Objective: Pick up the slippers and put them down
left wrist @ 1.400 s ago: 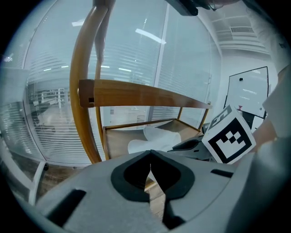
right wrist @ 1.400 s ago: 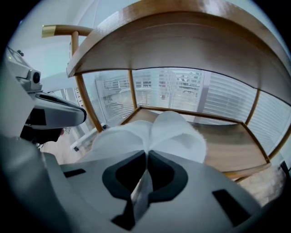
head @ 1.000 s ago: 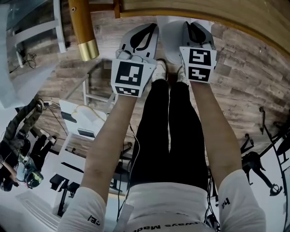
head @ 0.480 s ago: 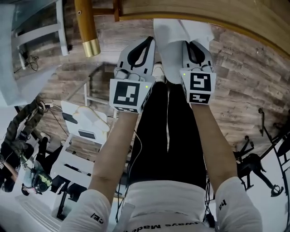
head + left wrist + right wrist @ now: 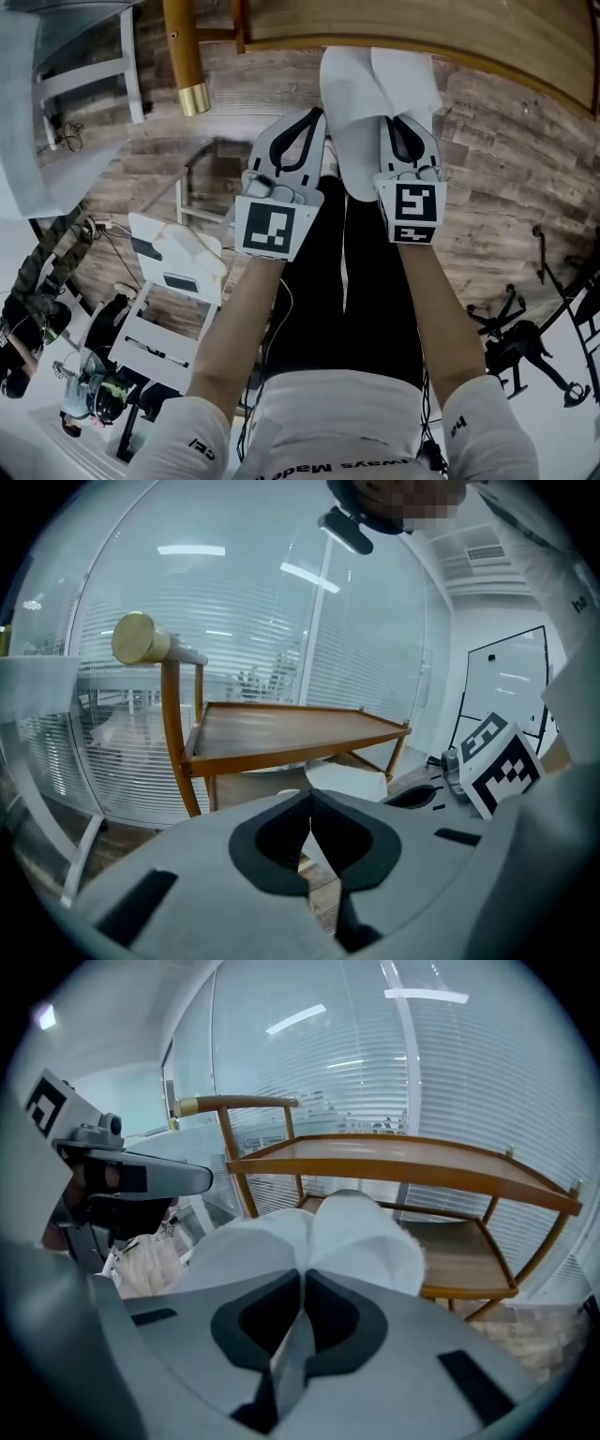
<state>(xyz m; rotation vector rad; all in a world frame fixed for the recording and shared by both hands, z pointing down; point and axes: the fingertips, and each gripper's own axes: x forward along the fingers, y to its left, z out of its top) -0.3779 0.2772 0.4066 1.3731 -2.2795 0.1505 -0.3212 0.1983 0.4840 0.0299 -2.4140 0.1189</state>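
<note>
A pair of white slippers (image 5: 361, 89) hangs in the air, pressed together. My right gripper (image 5: 400, 124) is shut on their near edge. In the right gripper view the slippers (image 5: 323, 1237) fan out just beyond the right gripper (image 5: 302, 1281), with a thin white edge pinched between the pads. My left gripper (image 5: 312, 117) hovers beside them on the left with its tips together and nothing between them. In the left gripper view the left gripper (image 5: 309, 805) is shut, and a slipper (image 5: 352, 778) shows just past it on the right.
A wooden cart (image 5: 422, 33) stands ahead, its shelves (image 5: 422, 1162) level with the slippers. One cart post with a brass cap (image 5: 192, 94) is at the left. The person's black-trousered legs (image 5: 352, 281) are below the grippers. A white stand (image 5: 178, 272) is at the lower left.
Both grippers have risen side by side. The slippers in the right gripper have come up from by the feet and show fully, closer to the cart.
</note>
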